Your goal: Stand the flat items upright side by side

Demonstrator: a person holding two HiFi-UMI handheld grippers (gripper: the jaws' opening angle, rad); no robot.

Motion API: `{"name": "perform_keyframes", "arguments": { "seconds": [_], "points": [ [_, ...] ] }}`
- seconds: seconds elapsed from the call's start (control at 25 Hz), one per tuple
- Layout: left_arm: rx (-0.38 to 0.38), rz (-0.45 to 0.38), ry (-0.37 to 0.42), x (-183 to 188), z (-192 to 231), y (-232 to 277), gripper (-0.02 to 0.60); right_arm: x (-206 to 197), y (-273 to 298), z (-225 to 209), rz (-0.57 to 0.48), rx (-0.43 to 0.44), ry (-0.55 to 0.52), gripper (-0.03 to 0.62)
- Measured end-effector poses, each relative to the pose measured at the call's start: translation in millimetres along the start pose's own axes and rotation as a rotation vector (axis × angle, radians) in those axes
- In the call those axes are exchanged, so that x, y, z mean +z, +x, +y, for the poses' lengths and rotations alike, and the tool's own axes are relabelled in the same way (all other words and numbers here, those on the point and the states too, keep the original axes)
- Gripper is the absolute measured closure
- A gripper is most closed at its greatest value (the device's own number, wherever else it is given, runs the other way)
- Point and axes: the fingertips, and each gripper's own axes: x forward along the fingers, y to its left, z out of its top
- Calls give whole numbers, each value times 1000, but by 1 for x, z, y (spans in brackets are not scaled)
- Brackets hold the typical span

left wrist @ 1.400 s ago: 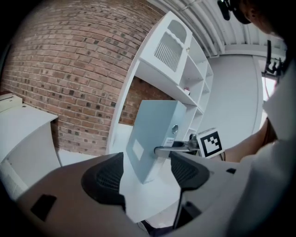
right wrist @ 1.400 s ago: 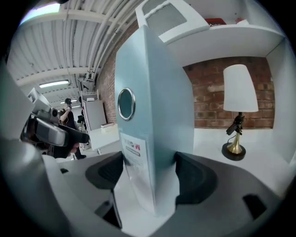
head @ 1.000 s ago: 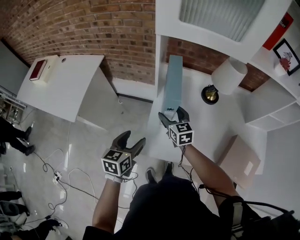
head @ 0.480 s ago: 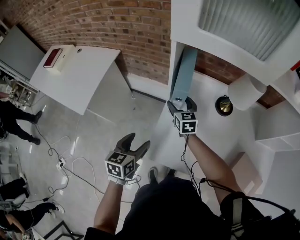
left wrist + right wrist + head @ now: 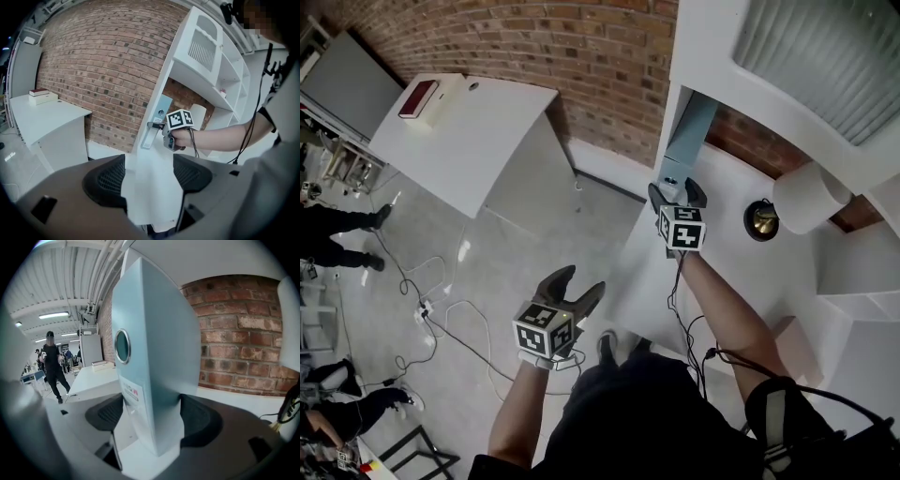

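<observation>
A tall, flat pale-blue box point(image 5: 689, 141) stands upright on the white shelf surface point(image 5: 727, 262), against the unit's left side wall and close to the brick wall. My right gripper point(image 5: 675, 192) is at the box's lower end with a jaw on either side. Its jaws are opening, and in the right gripper view the box point(image 5: 154, 357) fills the gap between the pads point(image 5: 110, 413) with a thin space at the left one. My left gripper point(image 5: 578, 284) hangs open and empty over the floor, facing the shelf. From it I see the box point(image 5: 157, 119) and the right gripper point(image 5: 154, 125).
A lamp with a white shade point(image 5: 811, 197) and brass base point(image 5: 761, 218) stands on the shelf, right of the box. A cardboard box point(image 5: 787, 337) lies lower right. A white desk point(image 5: 469, 131) carries a red book point(image 5: 422, 98). Cables point(image 5: 441, 319) cross the floor; people stand at the left.
The right gripper has carried the blue box further back toward the brick wall, under the upper shelf. The left gripper has stayed low and open.
</observation>
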Motion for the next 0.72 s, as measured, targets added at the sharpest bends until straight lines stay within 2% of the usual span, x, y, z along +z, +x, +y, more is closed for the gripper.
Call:
{"name": "perform_keyframes", "arguments": {
  "seconds": [0.36,0.56,0.72],
  "points": [
    [-26,-12,17,4,8,-10,265,4,-18,3,-2,-10,-22,212],
    [-79,-47,53,17,5,-13,265,16,-62,8,-50,-29,-31,240],
    [-127,-91,110,30,-6,-16,265,27,-112,13,-100,-60,-27,294]
  ]
}}
